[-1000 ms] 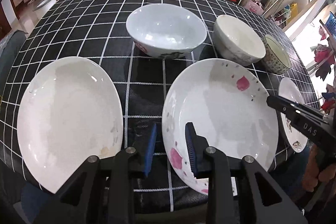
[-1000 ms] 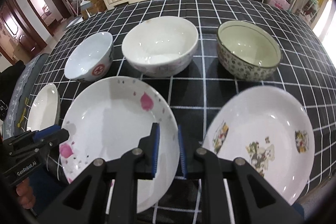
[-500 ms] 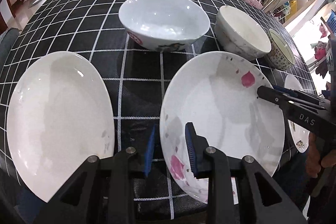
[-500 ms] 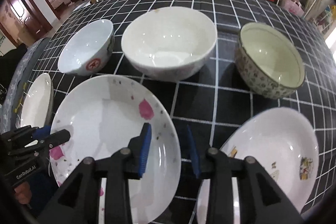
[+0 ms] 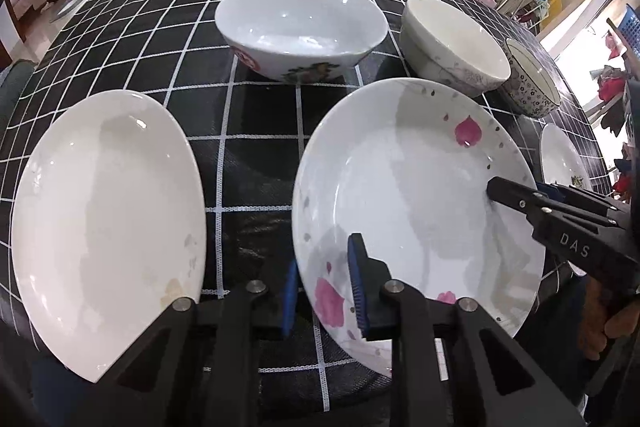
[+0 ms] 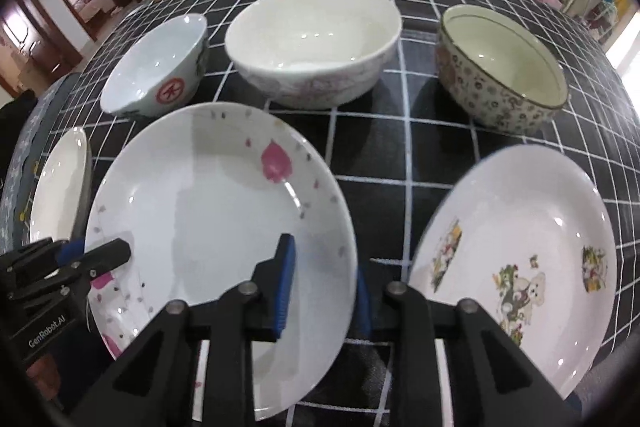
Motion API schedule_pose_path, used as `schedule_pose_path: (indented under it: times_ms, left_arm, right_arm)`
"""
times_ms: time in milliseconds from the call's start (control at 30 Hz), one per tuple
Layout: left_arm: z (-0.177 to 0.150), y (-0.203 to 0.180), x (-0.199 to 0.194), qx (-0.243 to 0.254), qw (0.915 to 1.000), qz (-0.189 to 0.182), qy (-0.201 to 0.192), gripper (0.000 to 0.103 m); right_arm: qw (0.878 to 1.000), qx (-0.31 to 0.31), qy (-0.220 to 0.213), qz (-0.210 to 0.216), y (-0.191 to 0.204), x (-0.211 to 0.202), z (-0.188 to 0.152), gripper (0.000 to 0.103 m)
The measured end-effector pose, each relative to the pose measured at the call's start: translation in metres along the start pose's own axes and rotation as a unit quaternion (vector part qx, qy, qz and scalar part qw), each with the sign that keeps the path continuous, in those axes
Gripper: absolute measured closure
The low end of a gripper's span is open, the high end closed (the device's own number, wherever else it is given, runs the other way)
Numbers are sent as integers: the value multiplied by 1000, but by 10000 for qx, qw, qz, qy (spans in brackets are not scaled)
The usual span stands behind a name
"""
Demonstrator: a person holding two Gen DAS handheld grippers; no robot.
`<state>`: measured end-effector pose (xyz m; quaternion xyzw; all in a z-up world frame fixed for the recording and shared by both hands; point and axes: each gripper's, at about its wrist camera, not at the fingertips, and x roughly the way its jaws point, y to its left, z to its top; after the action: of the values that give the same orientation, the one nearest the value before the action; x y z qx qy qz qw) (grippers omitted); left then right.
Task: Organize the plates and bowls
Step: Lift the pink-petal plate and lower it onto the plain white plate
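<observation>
A white plate with pink petals [image 5: 416, 195] lies on the checked tablecloth; it also shows in the right wrist view [image 6: 216, 211]. My left gripper [image 5: 322, 285] is open with its jaws astride the plate's near-left rim. My right gripper [image 6: 324, 287] is open with its jaws astride the plate's right rim. A plain white plate [image 5: 108, 219] lies to the left. A plate with cartoon prints [image 6: 520, 251] lies to the right.
Three bowls stand in a row behind the plates: a pale blue one with a red mark [image 6: 156, 67], a white floral one [image 6: 316, 43] and a patterned one [image 6: 500, 67]. A cabinet and shelves stand beyond the table [image 5: 168, 11].
Both grippers moved forward and down onto the petal plate's rim. The right gripper's jaws opened wider and now straddle the rim.
</observation>
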<state>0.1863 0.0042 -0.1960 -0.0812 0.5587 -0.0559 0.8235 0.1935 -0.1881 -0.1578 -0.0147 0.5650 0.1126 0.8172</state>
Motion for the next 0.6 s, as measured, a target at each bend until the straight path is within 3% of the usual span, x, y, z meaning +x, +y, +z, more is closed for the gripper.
schedule_pose_path:
  times_ms: [367,600]
  left_arm:
    - [-8,6,-12,-140,9999,2,-70,84]
    - [-9,14,-42,-103,9992,174,-353,84]
  right_arm:
    - [9996,224,-69,144,0,-14,0,82]
    - [9988,181,-262,376,16,-31,5,84]
